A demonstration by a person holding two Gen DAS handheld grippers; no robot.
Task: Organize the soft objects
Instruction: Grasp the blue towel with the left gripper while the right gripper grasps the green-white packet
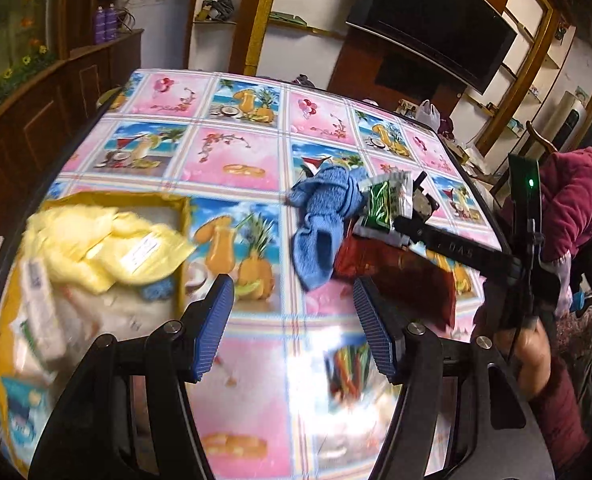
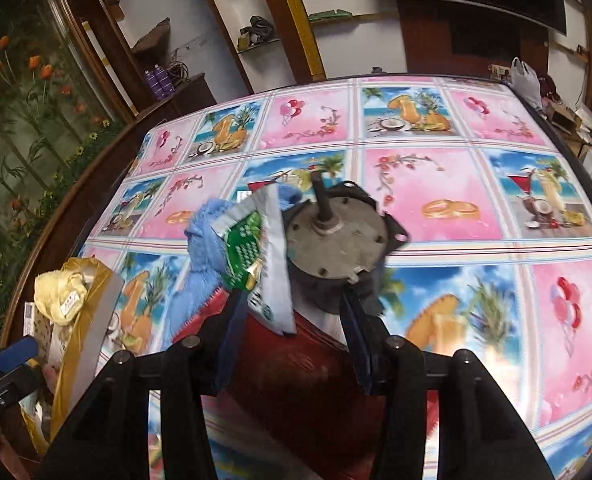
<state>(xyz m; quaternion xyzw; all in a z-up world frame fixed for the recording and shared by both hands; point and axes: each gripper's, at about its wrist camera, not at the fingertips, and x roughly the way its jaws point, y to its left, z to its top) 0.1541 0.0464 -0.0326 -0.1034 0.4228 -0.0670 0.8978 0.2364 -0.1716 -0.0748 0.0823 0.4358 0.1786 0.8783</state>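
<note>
Towel [image 1: 327,216], one; packets [image 1: 387,204], two.

Red pouch [image 2: 296,372] behind right gripper [image 2: 292,320]

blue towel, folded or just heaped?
Heaped, not folded: the blue towel lies crumpled on the table, one end trailing, its edge under the green packet.

blue towel [image 1: 323,220]: 1 | green snack packet [image 1: 383,204]: 1 | red pouch [image 1: 399,276]: 1 | metal motor [image 2: 335,240]: 1 | cardboard box [image 1: 184,216]: 1
</note>
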